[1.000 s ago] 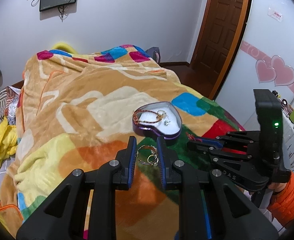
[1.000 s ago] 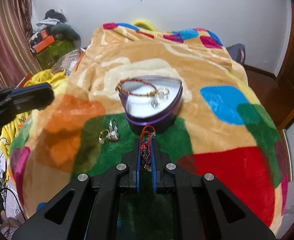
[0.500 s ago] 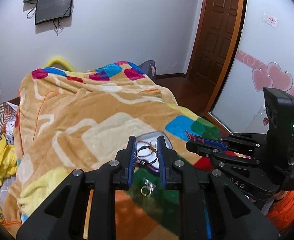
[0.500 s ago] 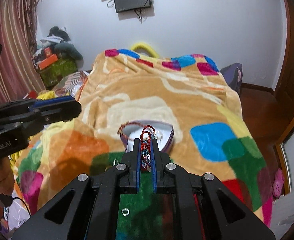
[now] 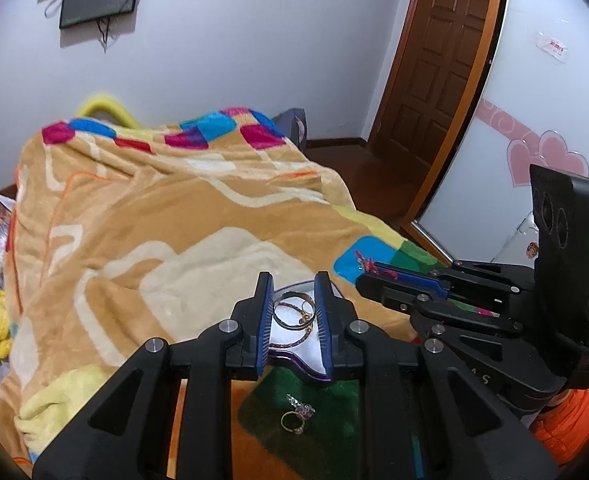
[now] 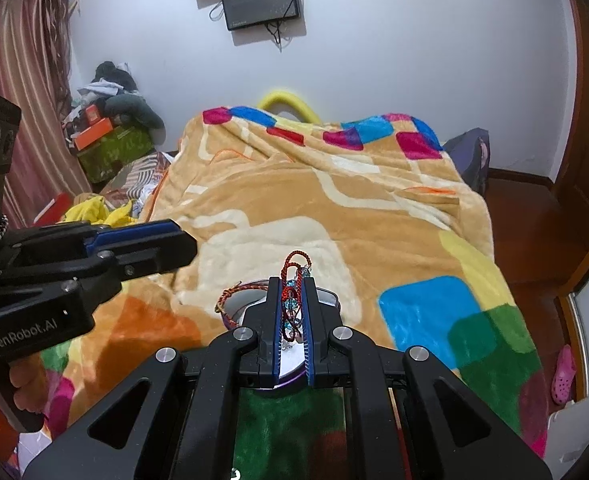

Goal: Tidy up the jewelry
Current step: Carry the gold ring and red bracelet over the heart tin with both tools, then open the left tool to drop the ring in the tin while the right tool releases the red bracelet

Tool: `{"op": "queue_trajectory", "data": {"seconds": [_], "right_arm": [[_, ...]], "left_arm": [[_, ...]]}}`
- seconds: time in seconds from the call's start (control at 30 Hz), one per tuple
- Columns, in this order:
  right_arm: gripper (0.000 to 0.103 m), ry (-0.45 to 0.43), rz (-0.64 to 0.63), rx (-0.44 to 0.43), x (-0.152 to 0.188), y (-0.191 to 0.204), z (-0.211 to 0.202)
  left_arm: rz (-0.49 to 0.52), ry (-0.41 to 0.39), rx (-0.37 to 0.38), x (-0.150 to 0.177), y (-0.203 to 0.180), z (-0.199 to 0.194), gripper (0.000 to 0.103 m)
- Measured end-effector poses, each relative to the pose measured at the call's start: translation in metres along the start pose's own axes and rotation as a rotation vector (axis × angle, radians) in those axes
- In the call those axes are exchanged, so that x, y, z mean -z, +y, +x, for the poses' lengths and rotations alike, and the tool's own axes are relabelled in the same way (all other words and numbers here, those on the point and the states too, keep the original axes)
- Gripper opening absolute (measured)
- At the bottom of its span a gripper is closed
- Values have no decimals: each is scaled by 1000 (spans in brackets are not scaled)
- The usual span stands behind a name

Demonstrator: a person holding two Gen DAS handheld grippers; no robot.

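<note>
Left gripper [image 5: 293, 312]: raised over the purple box [image 5: 302, 368] on the blanket [image 5: 154, 240], pinching a metal ring [image 5: 292, 312]. Right gripper [image 6: 293, 312]: level above the same box, clamped on a red cord bracelet [image 6: 293, 276]. Two small rings [image 5: 296, 416] lie loose on the blanket just beside the box.

**Materials and finishes**

Blanket [image 5: 142, 240]: plush fleece cloth, soft matt nap. Heart-shaped box [image 5: 306, 368]: glossy purple rim, white matt lining. Bangle [image 5: 290, 314]: thin polished metal. Two rings [image 5: 296, 418] near the blanket's front edge: shiny metal, one gold-toned. Red cord bracelet [image 6: 292, 280]: braided thread with glassy beads. Left gripper [image 5: 293, 320] and right gripper [image 6: 292, 324]: matt black plastic, ribbed blue pads, bright metal bolts. Door [image 5: 434, 80]: varnished wood.
</note>
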State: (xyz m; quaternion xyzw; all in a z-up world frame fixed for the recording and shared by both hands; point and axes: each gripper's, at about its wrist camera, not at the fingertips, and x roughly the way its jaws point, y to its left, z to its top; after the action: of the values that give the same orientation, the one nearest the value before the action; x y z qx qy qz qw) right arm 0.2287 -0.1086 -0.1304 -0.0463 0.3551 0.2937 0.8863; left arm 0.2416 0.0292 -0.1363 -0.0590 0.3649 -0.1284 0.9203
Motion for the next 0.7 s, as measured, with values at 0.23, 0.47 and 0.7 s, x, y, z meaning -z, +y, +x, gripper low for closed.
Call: {"op": "queue_trajectory", "data": {"seconds": [0.23, 0.47, 0.7], "right_arm": [[8, 64, 6, -21, 5, -6, 25], [8, 125, 10, -32, 11, -11, 40], [8, 158, 6, -34, 14, -13, 43]], "left_arm": [[1, 51, 0, 4, 5, 28, 20], [-13, 110, 24, 8, 9, 48, 20], [-11, 139, 38, 12, 9, 56, 20]]}}
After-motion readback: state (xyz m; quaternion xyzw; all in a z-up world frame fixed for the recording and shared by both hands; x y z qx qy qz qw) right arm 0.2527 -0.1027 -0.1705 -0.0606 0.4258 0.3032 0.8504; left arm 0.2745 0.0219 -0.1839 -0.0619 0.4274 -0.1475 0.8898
